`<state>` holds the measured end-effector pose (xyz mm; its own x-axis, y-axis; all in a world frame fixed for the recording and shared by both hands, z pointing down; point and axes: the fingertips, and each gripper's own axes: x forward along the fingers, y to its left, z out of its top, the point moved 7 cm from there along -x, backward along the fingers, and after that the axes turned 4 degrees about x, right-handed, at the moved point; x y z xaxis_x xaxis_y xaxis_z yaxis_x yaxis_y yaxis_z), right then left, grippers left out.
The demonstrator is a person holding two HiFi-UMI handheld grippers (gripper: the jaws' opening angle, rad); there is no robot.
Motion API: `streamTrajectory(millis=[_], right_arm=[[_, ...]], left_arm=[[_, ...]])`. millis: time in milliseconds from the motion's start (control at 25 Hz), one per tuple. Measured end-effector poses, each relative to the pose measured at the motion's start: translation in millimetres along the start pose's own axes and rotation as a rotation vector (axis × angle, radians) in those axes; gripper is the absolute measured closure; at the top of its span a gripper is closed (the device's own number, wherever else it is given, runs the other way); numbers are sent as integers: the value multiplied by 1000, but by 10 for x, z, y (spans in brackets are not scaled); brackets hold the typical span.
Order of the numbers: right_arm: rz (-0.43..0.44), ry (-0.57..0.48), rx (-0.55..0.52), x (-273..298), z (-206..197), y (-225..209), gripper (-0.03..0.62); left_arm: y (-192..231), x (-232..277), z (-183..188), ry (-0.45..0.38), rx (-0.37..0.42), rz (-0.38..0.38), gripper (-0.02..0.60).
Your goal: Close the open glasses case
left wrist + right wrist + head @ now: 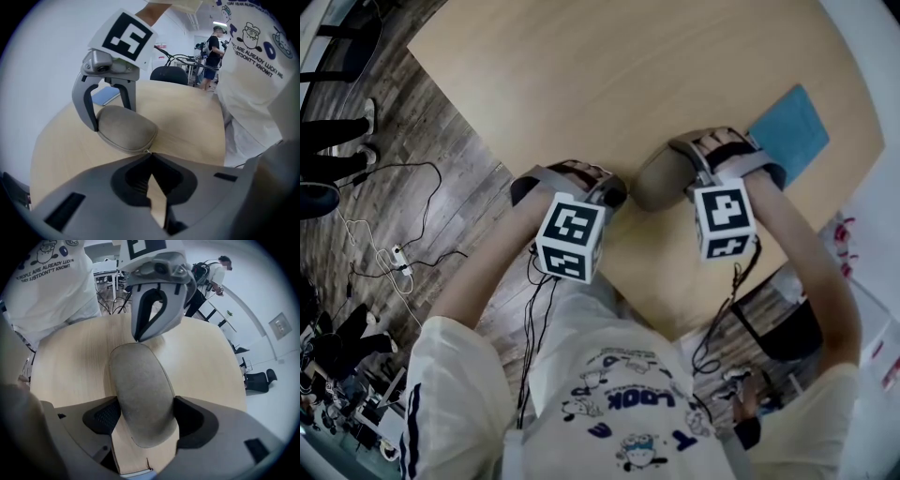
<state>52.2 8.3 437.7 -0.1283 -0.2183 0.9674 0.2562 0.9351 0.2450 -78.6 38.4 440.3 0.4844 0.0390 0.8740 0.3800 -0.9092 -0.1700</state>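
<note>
One glasses case (138, 376) sits clamped in right gripper (145, 403) jaws.

A: Is it bright here?
B: Yes. Soft light comes from above, and shadows on the table (581, 84) are faint.
A: Is it all sharp?
B: No. The glasses case (140, 394) looks fuzzy up close. Edges bend, and corners go dark.

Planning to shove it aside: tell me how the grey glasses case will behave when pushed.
The glasses case looks stiff: its domed shell shows no dent in the right hand-held gripper. Its matte fabric-like skin probably resists slipping. Low and broad on the table, it should slide, not roll.
</note>
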Motion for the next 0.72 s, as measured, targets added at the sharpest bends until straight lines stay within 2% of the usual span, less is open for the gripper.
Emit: streamTrajectory(millis=[120,240,440,720], right_arm=[[0,8,7,-11,38,10,238],[2,12,13,19,62,-24,238],[-3,18,17,73,47,-13,238],[-16,34,27,99,74,-24,238]], left_arm=[[-199,49,67,-30,-65,13,580],[-322,123,108,-52,-174,37,580],[-399,281,288,-57,-340,124,580],[-414,324,343,-57,-605,182,580]])
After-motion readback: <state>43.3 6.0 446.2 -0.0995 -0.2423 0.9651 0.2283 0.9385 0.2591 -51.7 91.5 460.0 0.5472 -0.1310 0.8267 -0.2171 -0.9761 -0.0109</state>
